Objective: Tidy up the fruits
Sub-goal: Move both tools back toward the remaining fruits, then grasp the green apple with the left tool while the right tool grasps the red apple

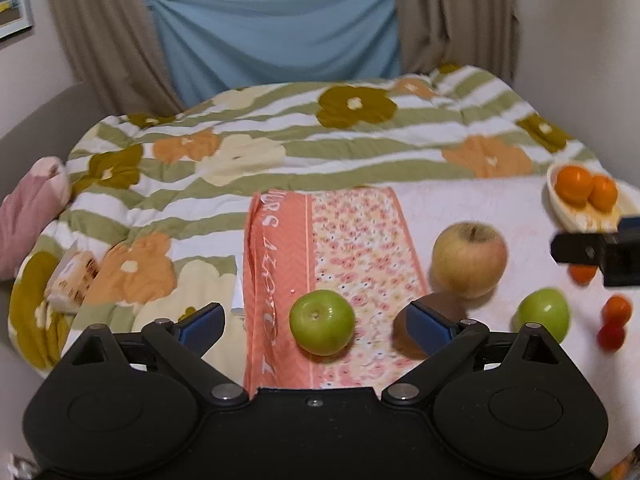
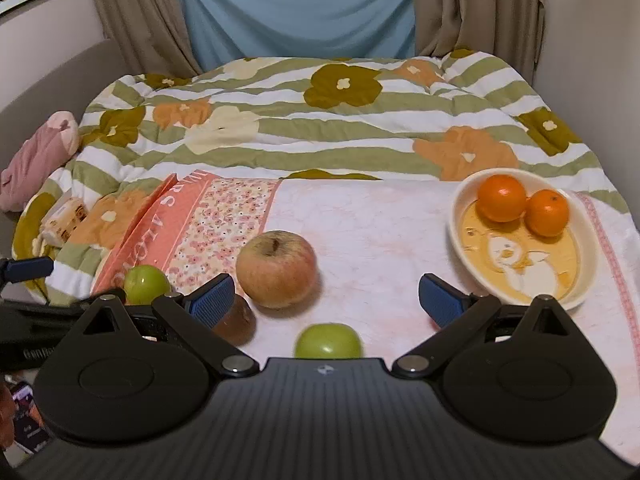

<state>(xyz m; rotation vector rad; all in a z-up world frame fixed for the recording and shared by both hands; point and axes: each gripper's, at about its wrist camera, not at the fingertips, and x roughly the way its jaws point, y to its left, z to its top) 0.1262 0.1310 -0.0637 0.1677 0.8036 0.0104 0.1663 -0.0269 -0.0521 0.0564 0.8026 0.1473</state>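
Note:
My left gripper (image 1: 316,326) is open, and a green apple (image 1: 322,322) lies on the orange floral cloth (image 1: 352,240) between its fingers, untouched. A large yellow-red apple (image 1: 469,258) sits to its right, a brown fruit (image 1: 434,312) partly hidden behind the right finger. A second green apple (image 1: 544,312) and small orange and red fruits (image 1: 614,320) lie further right. My right gripper (image 2: 326,302) is open and empty above that second green apple (image 2: 328,342). The large apple (image 2: 276,274) is ahead left. A white oval dish (image 2: 576,248) holds two oranges (image 2: 520,204).
A flowered green-striped quilt (image 2: 320,120) covers the bed behind the white cloth (image 2: 380,224). A pink cushion (image 2: 36,160) and a snack packet (image 2: 64,220) lie at the left. Curtains and a blue sheet (image 2: 296,8) hang at the back. The right gripper shows at the left view's right edge (image 1: 600,252).

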